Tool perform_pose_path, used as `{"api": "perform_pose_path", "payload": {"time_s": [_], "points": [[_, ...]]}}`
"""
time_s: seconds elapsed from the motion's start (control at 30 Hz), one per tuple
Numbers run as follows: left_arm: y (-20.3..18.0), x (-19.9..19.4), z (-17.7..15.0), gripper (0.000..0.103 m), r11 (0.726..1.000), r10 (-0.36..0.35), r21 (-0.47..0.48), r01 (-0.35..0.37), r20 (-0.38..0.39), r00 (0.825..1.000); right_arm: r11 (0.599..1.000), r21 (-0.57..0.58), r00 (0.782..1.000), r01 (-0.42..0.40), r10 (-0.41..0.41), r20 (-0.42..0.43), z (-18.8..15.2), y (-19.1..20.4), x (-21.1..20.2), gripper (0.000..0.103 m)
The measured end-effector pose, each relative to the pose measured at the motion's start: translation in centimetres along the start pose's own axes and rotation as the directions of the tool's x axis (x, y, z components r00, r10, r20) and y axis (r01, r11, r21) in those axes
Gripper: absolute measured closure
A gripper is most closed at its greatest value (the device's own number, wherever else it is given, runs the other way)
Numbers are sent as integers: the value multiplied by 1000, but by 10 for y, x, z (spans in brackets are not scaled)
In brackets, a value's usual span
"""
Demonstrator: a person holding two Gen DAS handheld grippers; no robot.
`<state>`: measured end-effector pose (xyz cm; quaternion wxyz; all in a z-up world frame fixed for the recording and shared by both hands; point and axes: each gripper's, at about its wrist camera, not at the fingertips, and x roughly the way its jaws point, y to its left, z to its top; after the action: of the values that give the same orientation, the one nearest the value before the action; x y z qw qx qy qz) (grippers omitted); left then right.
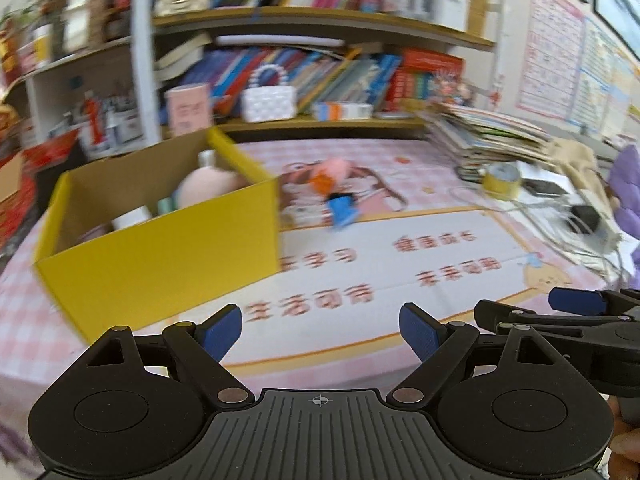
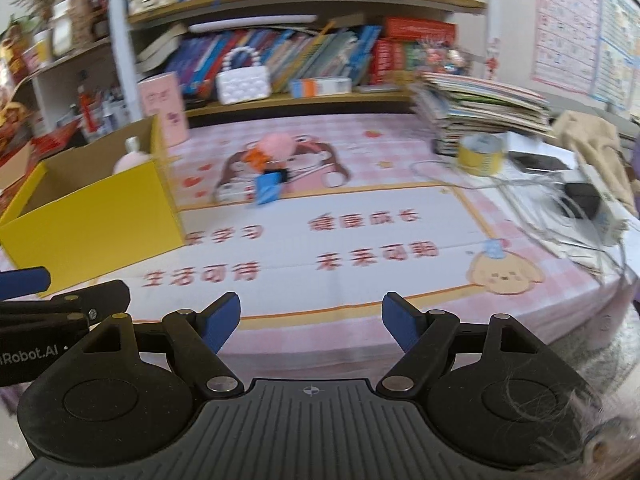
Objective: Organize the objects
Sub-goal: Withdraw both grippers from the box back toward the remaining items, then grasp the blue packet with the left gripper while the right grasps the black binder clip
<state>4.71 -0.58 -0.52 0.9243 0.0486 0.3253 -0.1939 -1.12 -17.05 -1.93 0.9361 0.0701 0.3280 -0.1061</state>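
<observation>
Ahead, bare mat (image 2: pixel 360 288), yellow box (image 1: pixel 160 256) left, cables (image 2: pixel 560 216) right

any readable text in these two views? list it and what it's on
"iRobot.AI", first letters cut off by the frame edge: on the left gripper body, seen in the right wrist view.
"生活可待": red print on the table mat.
"未来可期": same mat.
"健康成长": same mat, blurred.
"…学习": same mat, start hidden behind the yellow box.
Book spines, wall posters, pink card: too blurred to read.
</observation>
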Motion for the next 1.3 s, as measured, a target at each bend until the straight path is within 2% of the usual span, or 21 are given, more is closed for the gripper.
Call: {"api": "perform_pose_path", "payload": {"time_s": [0.17, 0.37, 1.03, 1.3], "points": [[-30, 16, 13, 15, 996, -72, 58, 72, 5, 997, 995, 67, 997, 72, -72, 11, 4, -29, -1, 26], [-51, 33, 21, 15, 990, -115, 85, 114, 0, 993, 988, 100, 993, 120, -121, 1, 10, -53, 6, 26], [-74, 88, 49, 15, 988, -126, 81, 128, -35, 991, 982, 127, 990, 139, -133, -57, 36, -89, 54, 26], [-74, 109, 68, 15, 993, -94, 67, 95, -18, 995, 983, 128, 991, 129, -121, -61, 58, -96, 77, 26]]}}
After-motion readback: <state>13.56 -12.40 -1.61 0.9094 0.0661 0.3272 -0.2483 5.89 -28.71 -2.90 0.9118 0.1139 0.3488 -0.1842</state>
